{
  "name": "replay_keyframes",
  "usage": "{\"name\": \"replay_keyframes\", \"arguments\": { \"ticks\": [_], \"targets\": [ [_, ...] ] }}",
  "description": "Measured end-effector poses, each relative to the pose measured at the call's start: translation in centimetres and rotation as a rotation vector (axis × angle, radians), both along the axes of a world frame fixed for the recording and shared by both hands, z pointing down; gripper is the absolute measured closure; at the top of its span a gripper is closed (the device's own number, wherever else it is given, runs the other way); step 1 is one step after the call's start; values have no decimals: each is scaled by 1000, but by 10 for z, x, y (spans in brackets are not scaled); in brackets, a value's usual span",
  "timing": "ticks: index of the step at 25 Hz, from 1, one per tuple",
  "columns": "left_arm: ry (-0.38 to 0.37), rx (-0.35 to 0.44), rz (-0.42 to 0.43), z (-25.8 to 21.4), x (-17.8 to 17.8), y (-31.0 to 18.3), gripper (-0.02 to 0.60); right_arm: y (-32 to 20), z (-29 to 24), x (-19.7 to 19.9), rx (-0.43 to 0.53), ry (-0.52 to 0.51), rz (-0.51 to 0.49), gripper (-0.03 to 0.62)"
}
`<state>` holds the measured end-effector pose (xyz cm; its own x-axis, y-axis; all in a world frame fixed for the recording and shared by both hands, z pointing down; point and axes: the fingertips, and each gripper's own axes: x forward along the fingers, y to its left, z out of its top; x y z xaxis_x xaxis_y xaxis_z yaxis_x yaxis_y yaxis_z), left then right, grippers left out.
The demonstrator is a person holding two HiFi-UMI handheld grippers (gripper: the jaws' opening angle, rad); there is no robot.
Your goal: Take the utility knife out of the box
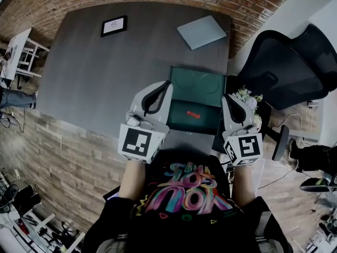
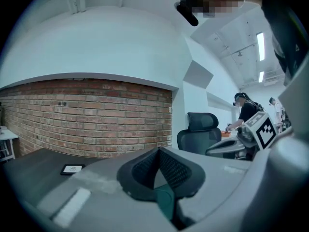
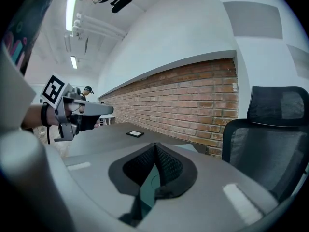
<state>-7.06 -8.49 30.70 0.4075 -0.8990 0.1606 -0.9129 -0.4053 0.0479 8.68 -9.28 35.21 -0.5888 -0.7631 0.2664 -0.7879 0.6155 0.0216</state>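
An open dark green box lies at the near right of the grey table. A small orange-red utility knife rests in the box's near half. My left gripper hovers at the box's left edge, jaws shut and holding nothing. On the box's right edge my right gripper is likewise shut and empty. In the left gripper view the fingertips meet, with green box showing below them. The right gripper view shows the same: fingertips touching over green.
A grey flat case lies at the table's far right corner and a black framed card at the far left. A black office chair stands right of the table, with small flowers beside the right gripper. A brick wall lies beyond.
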Motion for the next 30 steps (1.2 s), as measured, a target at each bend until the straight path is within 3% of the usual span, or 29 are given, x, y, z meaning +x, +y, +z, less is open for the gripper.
{"name": "replay_keyframes", "arguments": {
  "ticks": [19,24,30],
  "targets": [
    [-30,-38,155,19,23,-8,581,0,3,9,-19,-5,86,595],
    [-119,-25,208,32,31,-7,581,5,8,14,-38,-25,103,594],
    [-147,-77,261,52,40,-2,557,11,16,13,-55,-42,113,594]
  ]
}}
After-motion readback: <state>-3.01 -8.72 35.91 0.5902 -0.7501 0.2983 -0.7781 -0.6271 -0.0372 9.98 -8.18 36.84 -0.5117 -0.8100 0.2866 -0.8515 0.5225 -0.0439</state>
